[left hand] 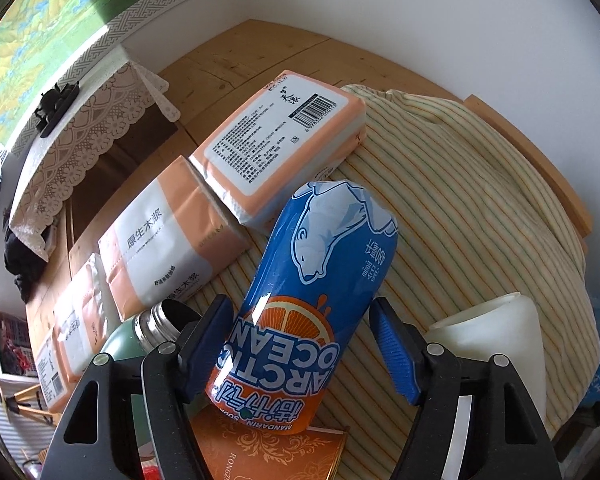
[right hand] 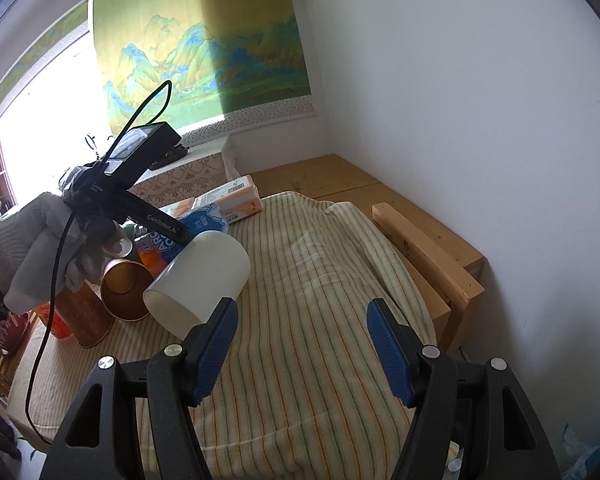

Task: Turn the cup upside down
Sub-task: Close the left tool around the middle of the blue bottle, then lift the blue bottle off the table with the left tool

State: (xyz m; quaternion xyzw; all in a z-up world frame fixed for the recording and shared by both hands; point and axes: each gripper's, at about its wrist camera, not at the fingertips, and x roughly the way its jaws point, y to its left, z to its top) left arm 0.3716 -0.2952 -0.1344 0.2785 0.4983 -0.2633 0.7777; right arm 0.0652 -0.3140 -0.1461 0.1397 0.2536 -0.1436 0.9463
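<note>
cup: our white frosted plastic cup lies tilted on its side on the striped yellow cloth, mouth toward 7 o'clock in the right view.
left gripper: fingers wide apart around the blue-orange soda can, pads not visibly pressing; no firm hold, we judge.
right gripper: fingers wide apart, empty; cup just past the left pad at 10 o'clock.
progress: flip not finished; cup not yet grasped or stood mouth-down.
view gap: right view shows the cup mouth and the gloved hand; left view shows only the cup wall at 3 o'clock, plus 3 peach tissue packs.
</note>
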